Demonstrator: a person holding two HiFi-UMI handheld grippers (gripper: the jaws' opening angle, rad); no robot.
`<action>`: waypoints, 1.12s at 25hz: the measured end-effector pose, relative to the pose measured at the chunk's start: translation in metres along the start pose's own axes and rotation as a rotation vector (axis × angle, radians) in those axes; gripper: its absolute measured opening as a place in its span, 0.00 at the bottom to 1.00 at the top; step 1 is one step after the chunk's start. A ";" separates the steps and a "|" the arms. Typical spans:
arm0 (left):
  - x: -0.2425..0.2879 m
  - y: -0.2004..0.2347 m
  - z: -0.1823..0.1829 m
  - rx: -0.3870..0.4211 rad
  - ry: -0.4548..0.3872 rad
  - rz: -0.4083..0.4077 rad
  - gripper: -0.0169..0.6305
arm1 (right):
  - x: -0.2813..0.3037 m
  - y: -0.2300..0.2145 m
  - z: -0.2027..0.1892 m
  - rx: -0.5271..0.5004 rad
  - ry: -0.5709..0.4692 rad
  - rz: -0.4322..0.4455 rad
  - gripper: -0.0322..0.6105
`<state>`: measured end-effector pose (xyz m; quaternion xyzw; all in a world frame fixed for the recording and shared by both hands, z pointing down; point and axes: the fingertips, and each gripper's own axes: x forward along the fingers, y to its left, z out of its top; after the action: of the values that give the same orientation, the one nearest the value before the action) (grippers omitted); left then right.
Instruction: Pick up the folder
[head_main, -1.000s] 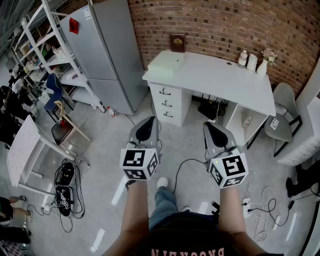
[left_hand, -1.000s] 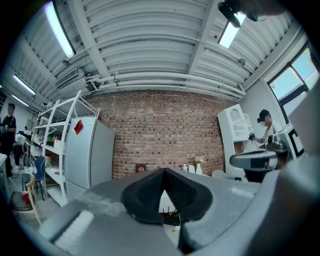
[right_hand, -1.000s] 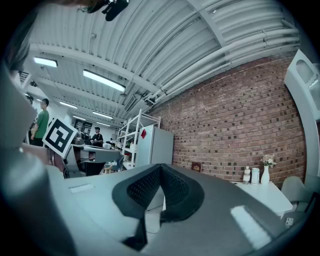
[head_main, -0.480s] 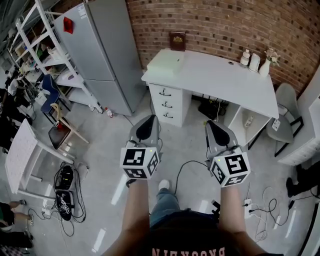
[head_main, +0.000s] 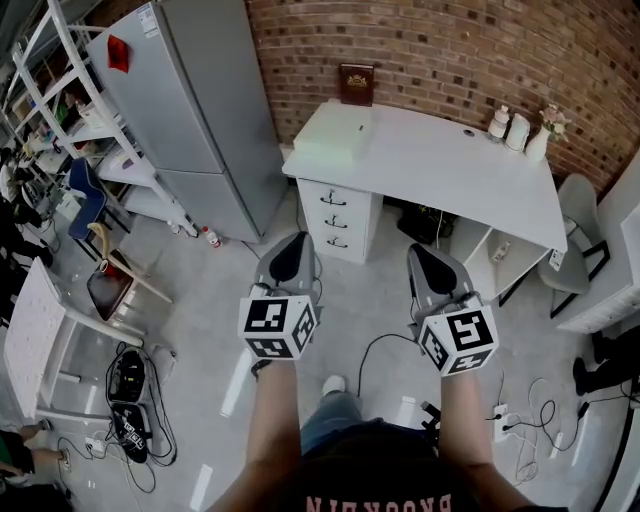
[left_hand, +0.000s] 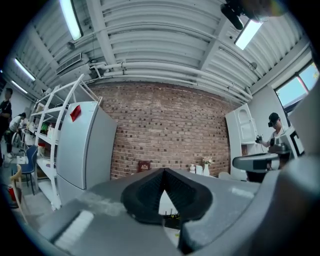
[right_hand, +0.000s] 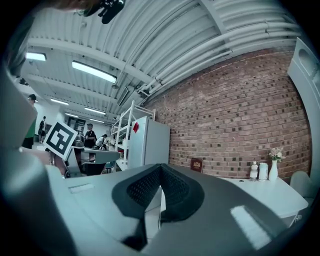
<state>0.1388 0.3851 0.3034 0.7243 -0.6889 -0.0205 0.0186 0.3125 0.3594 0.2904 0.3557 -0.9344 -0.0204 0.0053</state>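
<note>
A pale, flat folder (head_main: 335, 128) lies on the left end of a white desk (head_main: 450, 170) against the brick wall. In the head view both grippers are held out level above the floor, well short of the desk. My left gripper (head_main: 289, 252) is shut with nothing between its jaws, and its own view (left_hand: 164, 171) shows the pads meeting. My right gripper (head_main: 426, 256) is shut and empty too, with its pads pressed together (right_hand: 160, 166). The folder is hidden behind the jaws in both gripper views.
A brown plaque (head_main: 355, 84) leans on the wall behind the folder. Bottles and a vase (head_main: 520, 130) stand at the desk's far right. A grey fridge (head_main: 190, 100) and a white rack (head_main: 75, 110) are left of the desk, a chair (head_main: 578, 235) to its right. Cables (head_main: 130, 385) lie on the floor.
The person has walked forward, so the desk and fridge sit nearer in the head view. Both grippers keep their pose and stay shut.
</note>
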 end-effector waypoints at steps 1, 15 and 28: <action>0.006 0.009 -0.002 -0.011 0.002 -0.002 0.02 | 0.010 0.000 -0.001 0.002 0.006 -0.004 0.05; 0.073 0.113 -0.008 -0.041 0.032 -0.053 0.02 | 0.127 0.021 -0.010 0.051 0.024 -0.041 0.05; 0.113 0.161 -0.016 -0.055 0.035 -0.030 0.02 | 0.192 -0.001 -0.016 0.062 0.023 -0.038 0.05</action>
<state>-0.0149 0.2643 0.3280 0.7339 -0.6769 -0.0270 0.0502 0.1701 0.2305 0.3058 0.3737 -0.9275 0.0125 0.0044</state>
